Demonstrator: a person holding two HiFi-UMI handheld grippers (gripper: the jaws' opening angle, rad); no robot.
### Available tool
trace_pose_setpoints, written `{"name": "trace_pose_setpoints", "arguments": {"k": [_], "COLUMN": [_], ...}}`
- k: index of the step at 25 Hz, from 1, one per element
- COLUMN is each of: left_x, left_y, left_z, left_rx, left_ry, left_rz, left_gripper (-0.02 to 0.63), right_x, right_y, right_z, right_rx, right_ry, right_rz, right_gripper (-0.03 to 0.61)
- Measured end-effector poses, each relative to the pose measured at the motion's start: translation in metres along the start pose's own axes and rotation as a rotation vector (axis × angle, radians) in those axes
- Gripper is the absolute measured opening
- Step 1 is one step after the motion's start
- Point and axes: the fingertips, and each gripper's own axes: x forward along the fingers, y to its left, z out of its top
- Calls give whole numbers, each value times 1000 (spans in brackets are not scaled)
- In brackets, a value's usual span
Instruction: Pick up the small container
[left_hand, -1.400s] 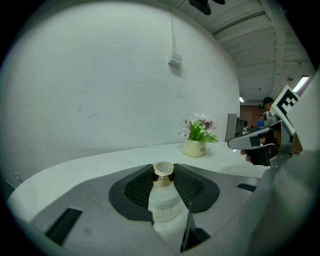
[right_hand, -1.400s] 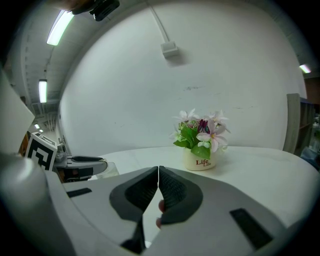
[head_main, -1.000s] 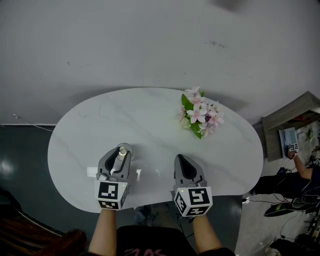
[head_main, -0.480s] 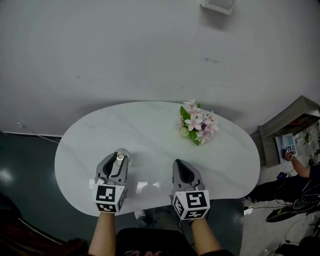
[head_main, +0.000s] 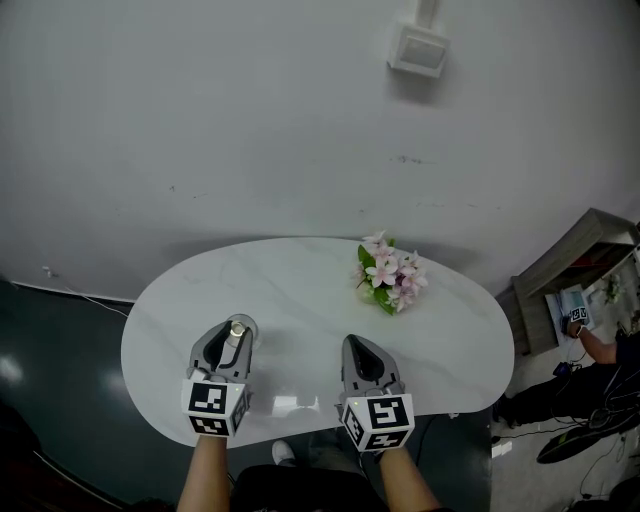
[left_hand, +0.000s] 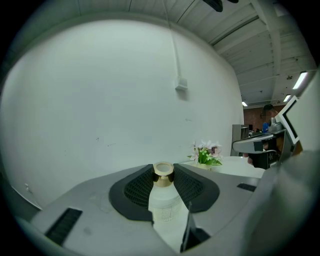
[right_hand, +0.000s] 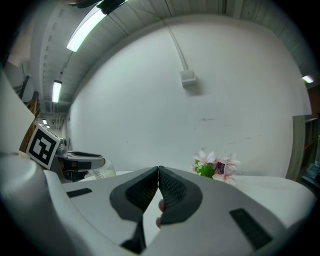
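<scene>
The small container (left_hand: 163, 197) is a clear bottle with a gold cap (left_hand: 163, 170). It stands upright between the black pads of my left gripper (left_hand: 163, 169), which is shut on its neck and shoulders. From the head view, the container (head_main: 238, 327) shows at the tip of the left gripper (head_main: 236, 330), over the near left part of the white marble table (head_main: 300, 285). My right gripper (head_main: 357, 347) hovers beside it near the table's front edge. In the right gripper view the jaws (right_hand: 158, 171) meet at the tips with nothing between them.
A bunch of pink flowers (head_main: 388, 279) lies at the table's far right. A white wall with a small box (head_main: 417, 48) rises behind the table. A grey shelf (head_main: 575, 260) and a seated person (head_main: 600, 350) are to the right, on the dark floor.
The head view has tilted up, so more wall shows and the table sits lower in frame. Both grippers keep their places over the table, the left still holding the container.
</scene>
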Motion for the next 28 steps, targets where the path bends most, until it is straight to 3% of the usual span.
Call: {"name": "trace_pose_setpoints", "arguments": {"k": [28], "left_x": [-36], "left_y": [23], "left_z": [67], "left_rx": [33], "left_ry": [-124], "left_rz": [41], "left_gripper": [130], "right_x": [-17], "right_y": [17], "right_z": [66], "right_rx": [-94], "right_ry": [-143], "right_rz": [-1], "right_gripper": [66]}}
